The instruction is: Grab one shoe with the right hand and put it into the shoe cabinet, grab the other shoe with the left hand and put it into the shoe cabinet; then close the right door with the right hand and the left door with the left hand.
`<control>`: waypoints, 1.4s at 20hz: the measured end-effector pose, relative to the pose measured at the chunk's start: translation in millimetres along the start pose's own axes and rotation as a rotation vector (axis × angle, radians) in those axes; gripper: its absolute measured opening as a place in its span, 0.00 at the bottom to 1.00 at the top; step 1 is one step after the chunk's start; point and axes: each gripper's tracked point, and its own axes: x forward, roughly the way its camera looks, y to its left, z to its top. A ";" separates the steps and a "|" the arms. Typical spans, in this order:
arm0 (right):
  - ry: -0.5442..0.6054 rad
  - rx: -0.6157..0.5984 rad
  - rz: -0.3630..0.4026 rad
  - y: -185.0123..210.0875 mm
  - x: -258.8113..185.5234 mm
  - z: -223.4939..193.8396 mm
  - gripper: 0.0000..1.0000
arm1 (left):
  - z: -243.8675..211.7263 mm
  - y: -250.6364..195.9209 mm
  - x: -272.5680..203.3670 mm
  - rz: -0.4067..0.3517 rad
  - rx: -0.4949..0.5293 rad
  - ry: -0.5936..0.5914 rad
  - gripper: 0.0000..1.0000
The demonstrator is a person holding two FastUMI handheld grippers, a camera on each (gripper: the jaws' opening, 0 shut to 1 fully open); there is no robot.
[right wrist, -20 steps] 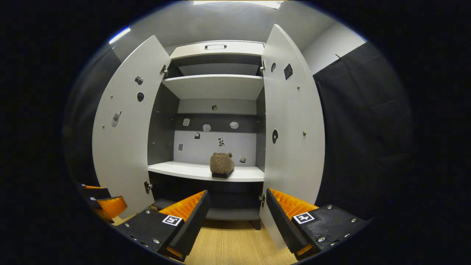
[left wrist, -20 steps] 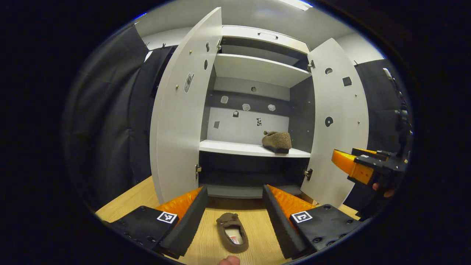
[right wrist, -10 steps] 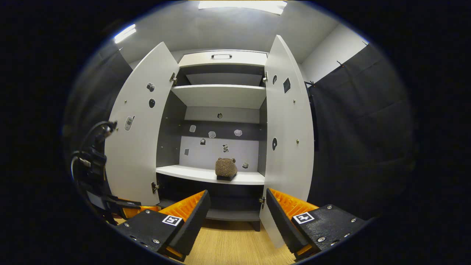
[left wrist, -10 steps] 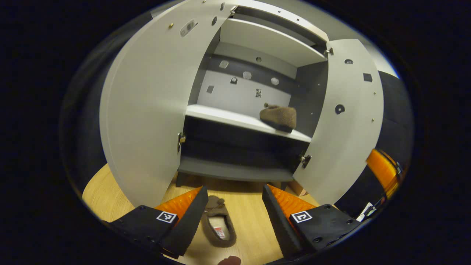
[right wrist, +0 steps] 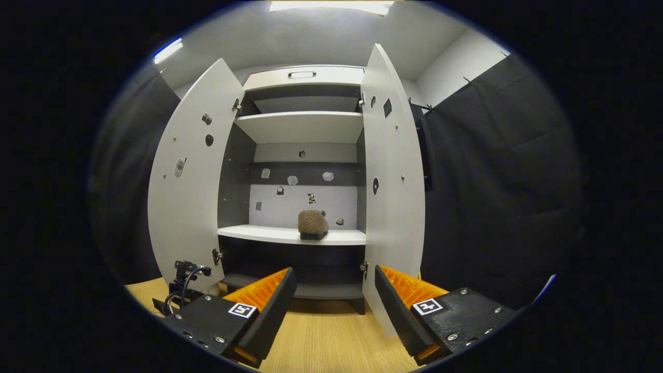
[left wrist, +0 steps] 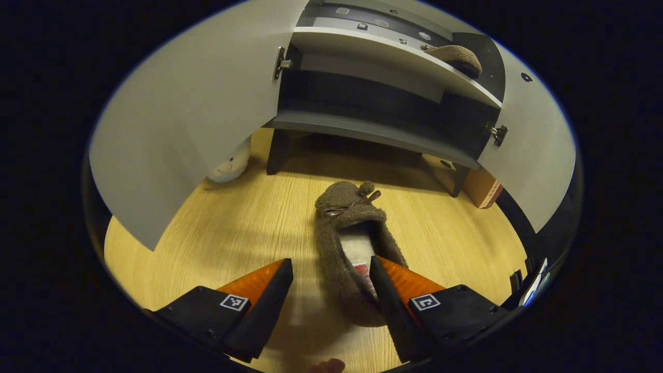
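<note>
Lying on grained wood: fuzzy slipper

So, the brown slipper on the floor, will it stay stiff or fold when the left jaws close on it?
The brown slipper looks fuzzy and soft-walled, so its sides will probably squash inward under the left gripper. It seems light for its size, so it should lift easily. The plush surface likely grips well, and its flat sole makes rolling unlikely.
</note>
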 end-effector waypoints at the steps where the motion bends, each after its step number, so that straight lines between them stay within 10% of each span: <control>1: 0.003 -0.008 -0.009 -3.0 -0.1 -2.1 0.94 | 2.1 4.4 9.2 0.009 0.022 -0.009 1.00; 14: 0.083 -0.051 -0.033 -25.3 5.5 -20.6 0.94 | 30.5 13.2 79.5 0.019 0.011 -0.076 0.99; 19: 0.093 -0.036 0.013 -18.2 18.6 -23.4 0.94 | 41.1 17.4 71.5 0.122 0.053 -0.125 0.11; 28: 0.040 -0.043 0.097 13.5 23.2 -14.5 0.94 | 142.5 11.7 -75.1 0.189 -0.063 -0.358 0.08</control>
